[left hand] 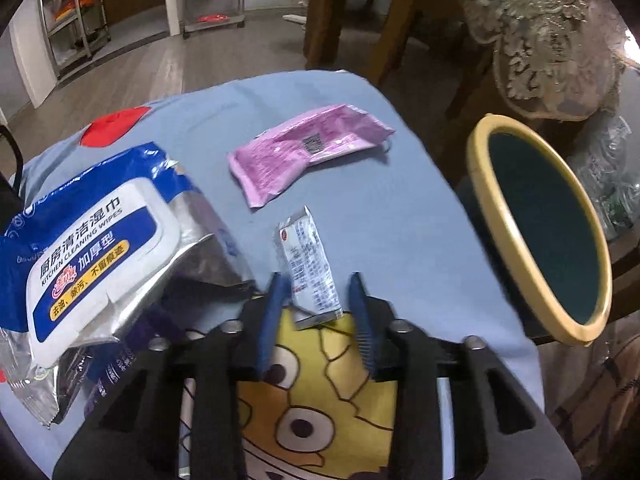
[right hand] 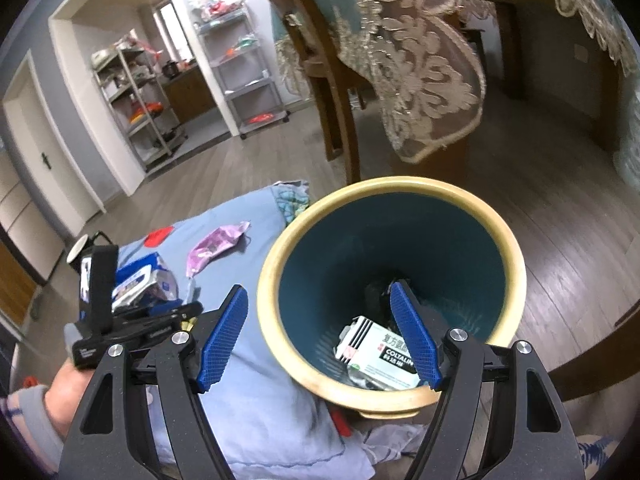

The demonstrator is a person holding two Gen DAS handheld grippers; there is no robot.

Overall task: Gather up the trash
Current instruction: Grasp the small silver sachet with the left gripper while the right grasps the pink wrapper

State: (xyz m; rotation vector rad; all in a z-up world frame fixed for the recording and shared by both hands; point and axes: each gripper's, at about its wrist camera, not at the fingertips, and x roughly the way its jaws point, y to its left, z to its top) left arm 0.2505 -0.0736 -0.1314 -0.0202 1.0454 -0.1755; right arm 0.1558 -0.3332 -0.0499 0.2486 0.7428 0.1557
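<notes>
The left hand-held gripper [left hand: 318,300] is spread, its blue ribbed fingers [left hand: 272,316] straddling the near end of a small silver foil sachet with printed text [left hand: 308,268]; they do not appear to press it yet, so this looks like the line-up before a pinch. The sachet lies flat on the light blue cloth-covered surface [left hand: 400,220], its long axis running away from the gripper, tipped slightly left at the far end, which suits a grasp across its short width. Beyond it a crumpled pink plastic wrapper [left hand: 304,152] lies crosswise toward the far edge, and a blue-and-white pack of kitchen cleaning wipes [left hand: 92,236] sits at the left edge. The round teal bin with a cream rim [right hand: 516,268] stands just off the right edge, within easy reach. The right hand-held gripper [right hand: 318,332] hangs wide apart over its mouth, holding nothing; a black-and-white medicine box [right hand: 380,352] lies inside.
</notes>
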